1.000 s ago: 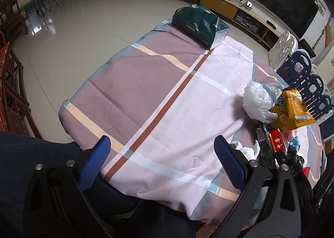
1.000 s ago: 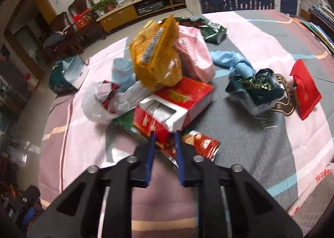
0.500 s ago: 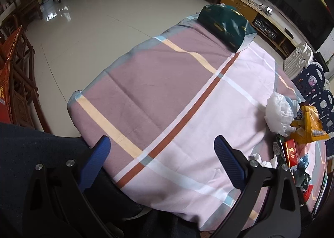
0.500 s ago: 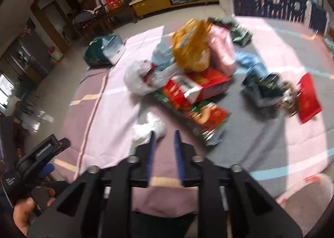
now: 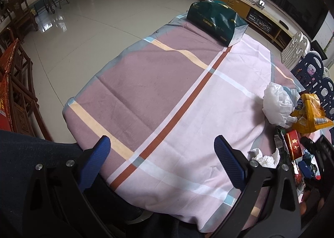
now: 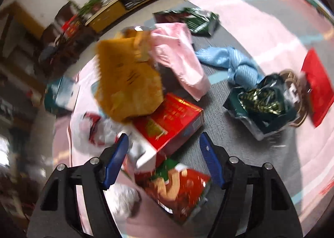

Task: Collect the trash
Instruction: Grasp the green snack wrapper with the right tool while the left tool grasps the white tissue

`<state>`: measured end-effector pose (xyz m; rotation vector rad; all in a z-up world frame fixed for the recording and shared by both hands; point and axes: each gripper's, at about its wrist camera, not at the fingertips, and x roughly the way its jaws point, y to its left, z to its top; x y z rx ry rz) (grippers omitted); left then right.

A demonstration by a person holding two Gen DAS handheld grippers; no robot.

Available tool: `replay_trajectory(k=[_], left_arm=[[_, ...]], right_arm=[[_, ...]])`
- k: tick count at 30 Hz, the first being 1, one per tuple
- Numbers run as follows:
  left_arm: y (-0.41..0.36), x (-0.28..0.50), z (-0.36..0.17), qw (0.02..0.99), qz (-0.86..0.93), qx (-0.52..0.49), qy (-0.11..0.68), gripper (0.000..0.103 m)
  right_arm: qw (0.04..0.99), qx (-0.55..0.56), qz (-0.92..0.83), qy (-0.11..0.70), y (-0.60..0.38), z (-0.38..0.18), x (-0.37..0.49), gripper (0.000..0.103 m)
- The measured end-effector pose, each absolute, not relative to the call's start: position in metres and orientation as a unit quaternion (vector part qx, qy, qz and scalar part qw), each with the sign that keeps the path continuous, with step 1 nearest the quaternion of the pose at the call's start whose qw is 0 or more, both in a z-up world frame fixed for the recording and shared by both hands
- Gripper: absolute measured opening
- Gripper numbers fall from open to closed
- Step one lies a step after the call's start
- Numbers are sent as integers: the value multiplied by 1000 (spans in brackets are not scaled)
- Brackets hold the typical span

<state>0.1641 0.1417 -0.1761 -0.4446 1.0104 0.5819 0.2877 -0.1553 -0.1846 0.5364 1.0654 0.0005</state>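
Right tool [image 6: 162, 154] reopened, red box [image 6: 169, 121] motion-blurred

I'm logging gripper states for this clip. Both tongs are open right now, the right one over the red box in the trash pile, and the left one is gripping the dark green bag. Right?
Not quite. The left tongs grip nothing: the left wrist view shows them open over bare tablecloth, with the dark green bag lying at the table's far end. The right tongs are open over the red box, as you say.
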Motion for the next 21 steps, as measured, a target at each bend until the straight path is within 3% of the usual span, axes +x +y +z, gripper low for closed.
replay_trajectory(k=[3, 4, 5, 8, 16, 21], left_arm=[[135, 168, -174, 823, 269, -184, 465, 99], [132, 169, -173, 827, 266, -174, 464, 99], [128, 172, -173, 832, 259, -163, 463, 99], [120, 178, -173, 845, 225, -156, 460, 99], [84, 192, -174, 878, 114, -113, 450, 99], [52, 205, -174, 891, 37, -93, 444, 97]], right_arm=[[825, 263, 4, 500, -156, -193, 295, 68], [826, 266, 13, 497, -155, -193, 295, 63], [828, 269, 26, 492, -154, -193, 294, 44], [824, 288, 83, 480, -154, -190, 283, 1], [843, 318, 125, 416, -189, -159, 220, 1], [854, 288, 93, 423, -210, -147, 190, 3]])
